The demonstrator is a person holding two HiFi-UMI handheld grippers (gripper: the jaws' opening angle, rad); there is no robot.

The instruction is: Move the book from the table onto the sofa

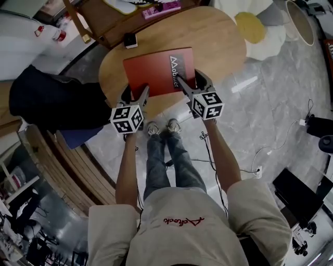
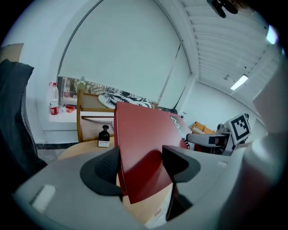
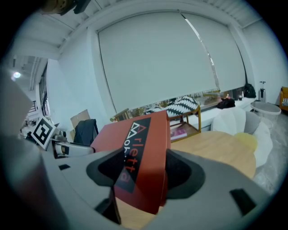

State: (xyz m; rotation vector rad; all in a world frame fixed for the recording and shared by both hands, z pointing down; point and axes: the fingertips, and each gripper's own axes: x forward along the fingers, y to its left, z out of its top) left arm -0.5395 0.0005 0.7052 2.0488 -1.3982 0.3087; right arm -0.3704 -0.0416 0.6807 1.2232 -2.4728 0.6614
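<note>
A red book point(image 1: 158, 71) with a black title strip is held over the near part of the round wooden table point(image 1: 218, 31). My left gripper point(image 1: 141, 94) is shut on its near left corner; in the left gripper view the red cover point(image 2: 141, 148) sits between the two dark pads. My right gripper point(image 1: 186, 85) is shut on the near right corner, with the book's spine and title point(image 3: 141, 152) clamped between its pads. The sofa cannot be made out with certainty in these views.
A small black-and-white object point(image 1: 130, 40) sits on the table's far left edge. A dark garment point(image 1: 52, 98) lies at the left. A wooden shelf with a pink item point(image 1: 161, 9) stands behind the table. A white and yellow cushion point(image 1: 255, 28) lies at the right; cables point(image 1: 270, 150) cross the marble floor.
</note>
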